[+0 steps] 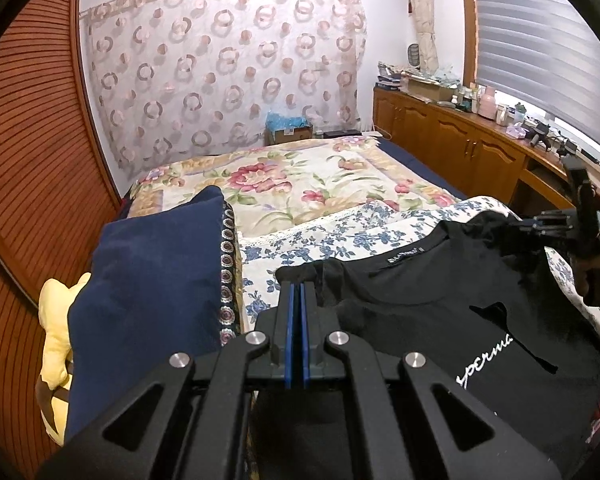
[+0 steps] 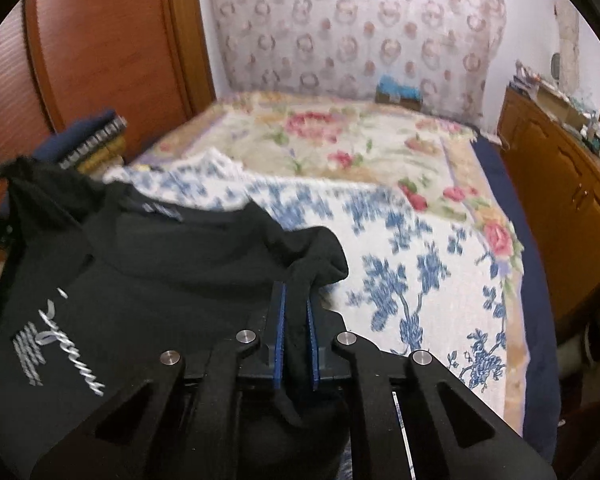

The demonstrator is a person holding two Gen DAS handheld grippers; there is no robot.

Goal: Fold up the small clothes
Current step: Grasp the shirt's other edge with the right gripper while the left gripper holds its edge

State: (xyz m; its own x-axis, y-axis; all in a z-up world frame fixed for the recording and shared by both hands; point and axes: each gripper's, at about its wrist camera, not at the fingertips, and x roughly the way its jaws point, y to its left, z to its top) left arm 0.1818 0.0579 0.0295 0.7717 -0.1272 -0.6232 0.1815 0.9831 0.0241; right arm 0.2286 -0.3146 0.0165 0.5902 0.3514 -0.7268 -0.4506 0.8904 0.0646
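Observation:
A black T-shirt (image 1: 440,304) with white script print hangs stretched between my two grippers above the bed. My left gripper (image 1: 299,286) is shut on the shirt's left shoulder edge, its blue pads pressed together. My right gripper (image 2: 294,292) is shut on the other shoulder, with black fabric (image 2: 204,264) bunched between its pads. The right gripper also shows at the far right of the left wrist view (image 1: 540,224), holding the shirt. The collar label faces up in both views.
Below lies a white cloth with blue flowers (image 2: 420,280) on a floral bedspread (image 1: 300,184). A navy pillow (image 1: 152,292) and a yellow soft toy (image 1: 56,332) sit at the left. A wooden cabinet (image 1: 460,148) with clutter runs along the right.

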